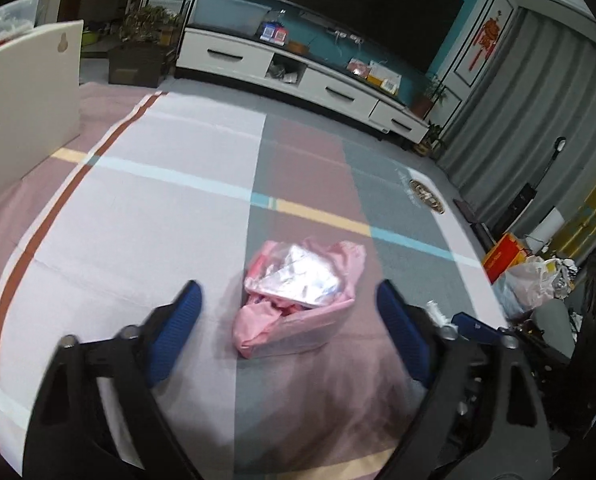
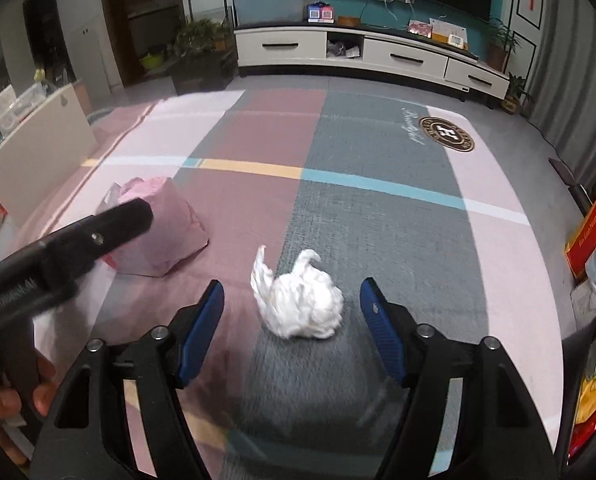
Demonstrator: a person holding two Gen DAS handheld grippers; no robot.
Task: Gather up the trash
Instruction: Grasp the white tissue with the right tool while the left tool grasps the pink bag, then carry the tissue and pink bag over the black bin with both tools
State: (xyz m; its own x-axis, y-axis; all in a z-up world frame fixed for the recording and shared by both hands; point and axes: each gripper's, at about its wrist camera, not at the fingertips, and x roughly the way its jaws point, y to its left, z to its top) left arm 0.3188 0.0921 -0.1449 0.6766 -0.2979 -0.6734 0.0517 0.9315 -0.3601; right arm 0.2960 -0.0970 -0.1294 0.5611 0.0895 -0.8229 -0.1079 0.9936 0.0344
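Observation:
A small bin lined with a pink bag (image 1: 298,300) stands on the patchwork cloth (image 1: 138,220), with shiny wrappers inside. My left gripper (image 1: 288,312) is open, its blue fingers either side of the bin, just short of it. In the right wrist view a crumpled white tissue (image 2: 302,300) lies on the cloth. My right gripper (image 2: 292,304) is open with the tissue between its fingers, not touching. The pink bin (image 2: 162,232) shows to the left there, partly hidden by the left gripper's black body (image 2: 78,244). A bit of the tissue (image 1: 436,312) shows at the left view's right edge.
A white board (image 1: 22,108) stands at the cloth's left edge. A red box (image 1: 506,256) and plastic bags (image 1: 534,280) lie off the right edge. A white TV cabinet (image 2: 378,56) and potted plants (image 2: 202,48) stand at the back.

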